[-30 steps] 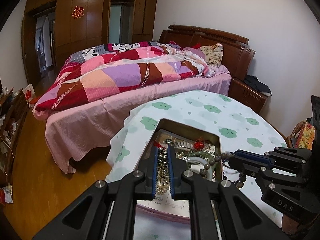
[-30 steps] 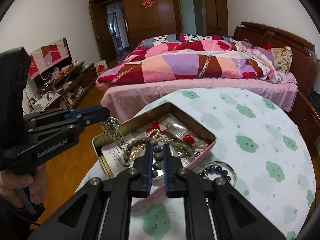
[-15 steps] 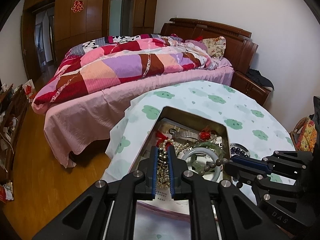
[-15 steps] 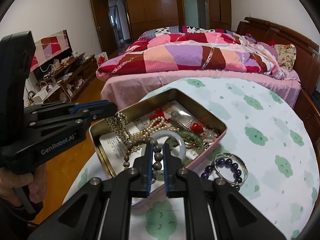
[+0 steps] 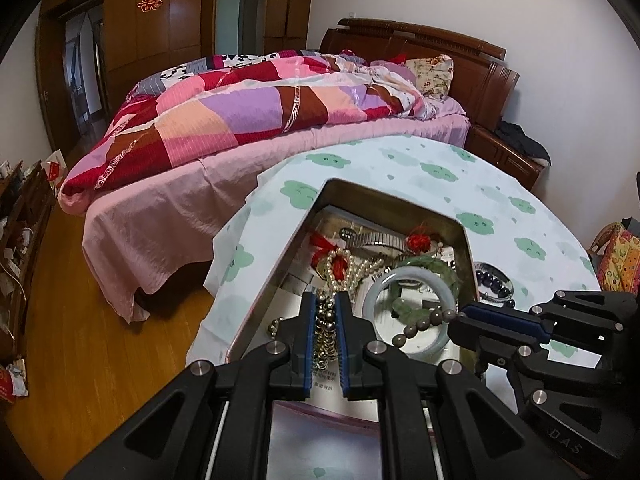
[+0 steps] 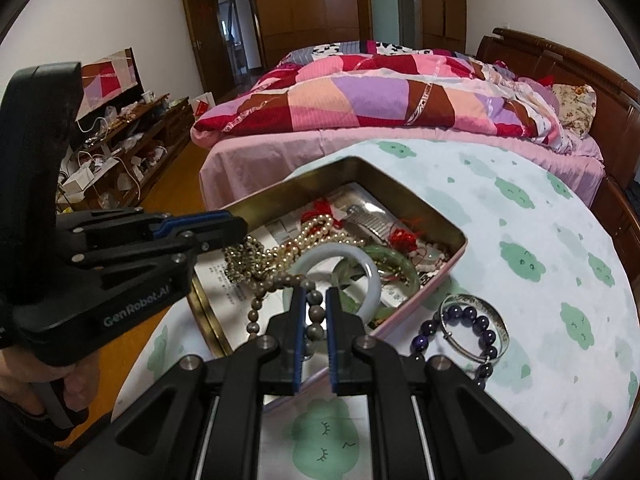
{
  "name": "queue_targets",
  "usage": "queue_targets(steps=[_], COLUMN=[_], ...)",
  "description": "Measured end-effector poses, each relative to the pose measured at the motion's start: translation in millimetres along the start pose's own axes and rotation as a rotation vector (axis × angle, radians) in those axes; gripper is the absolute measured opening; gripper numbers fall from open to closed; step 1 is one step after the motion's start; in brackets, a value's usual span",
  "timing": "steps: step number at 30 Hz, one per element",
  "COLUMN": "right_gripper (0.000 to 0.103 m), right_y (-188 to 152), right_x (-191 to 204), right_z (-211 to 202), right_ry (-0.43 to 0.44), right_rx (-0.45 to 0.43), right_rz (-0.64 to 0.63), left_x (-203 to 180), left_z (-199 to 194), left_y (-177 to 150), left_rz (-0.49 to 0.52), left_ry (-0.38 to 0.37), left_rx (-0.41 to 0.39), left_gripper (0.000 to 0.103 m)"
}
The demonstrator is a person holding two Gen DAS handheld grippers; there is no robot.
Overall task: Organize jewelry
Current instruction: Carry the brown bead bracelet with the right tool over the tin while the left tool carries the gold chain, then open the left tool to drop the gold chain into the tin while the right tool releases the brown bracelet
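Note:
A metal tin (image 5: 394, 199) (image 6: 408, 196) with jewelry stands on the cloud-print tablecloth. My left gripper (image 5: 325, 300) (image 6: 236, 226) is shut on a gold bead necklace (image 5: 325, 336) (image 6: 244, 258) low over the tin's near left part. My right gripper (image 6: 314, 294) (image 5: 460, 318) is shut on a brown bead bracelet (image 6: 280, 282) (image 5: 424, 322) over the tin's near edge. A pale bangle (image 6: 370, 276) (image 5: 412, 280), a green bangle (image 6: 400, 258), pearls (image 5: 360, 270) and red tassels lie in the tin.
A purple bead bracelet (image 6: 478, 326) (image 5: 492, 282) and a silver bangle (image 6: 500, 322) lie on the tablecloth (image 6: 520, 240) right of the tin. A bed with a patchwork quilt (image 5: 260, 116) stands behind the table. A cluttered low cabinet (image 6: 132, 136) lines the left wall.
Both grippers have come down closer to the tin with their bead strings. The gold necklace and brown beads now hang lower, partly resting inside the tin.

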State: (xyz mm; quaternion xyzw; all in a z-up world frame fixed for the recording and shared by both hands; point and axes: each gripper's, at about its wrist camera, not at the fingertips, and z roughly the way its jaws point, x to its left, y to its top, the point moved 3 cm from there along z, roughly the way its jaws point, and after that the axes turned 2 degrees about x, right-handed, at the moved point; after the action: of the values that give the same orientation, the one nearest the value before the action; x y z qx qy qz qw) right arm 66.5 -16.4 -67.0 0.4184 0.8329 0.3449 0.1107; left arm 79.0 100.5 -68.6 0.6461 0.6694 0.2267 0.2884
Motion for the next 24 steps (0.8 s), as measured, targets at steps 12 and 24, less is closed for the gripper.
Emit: queue_targets(steps=[12,24], right_gripper=[0.011,0.018], right_y=[-5.4,-8.6], right_x=[1.2,-3.0], right_z=[10.7,12.1], right_ry=[-0.004,0.001], right_rx=[0.029,0.025], right_rz=[-0.006,0.01], left_x=[2.5,-1.4], left_z=[8.8,9.8], left_y=[-4.8,-4.3], left_rz=[0.002,0.001], left_ry=[0.003,-0.031], left_rx=[0.022,0.031], left_gripper=[0.009,0.022])
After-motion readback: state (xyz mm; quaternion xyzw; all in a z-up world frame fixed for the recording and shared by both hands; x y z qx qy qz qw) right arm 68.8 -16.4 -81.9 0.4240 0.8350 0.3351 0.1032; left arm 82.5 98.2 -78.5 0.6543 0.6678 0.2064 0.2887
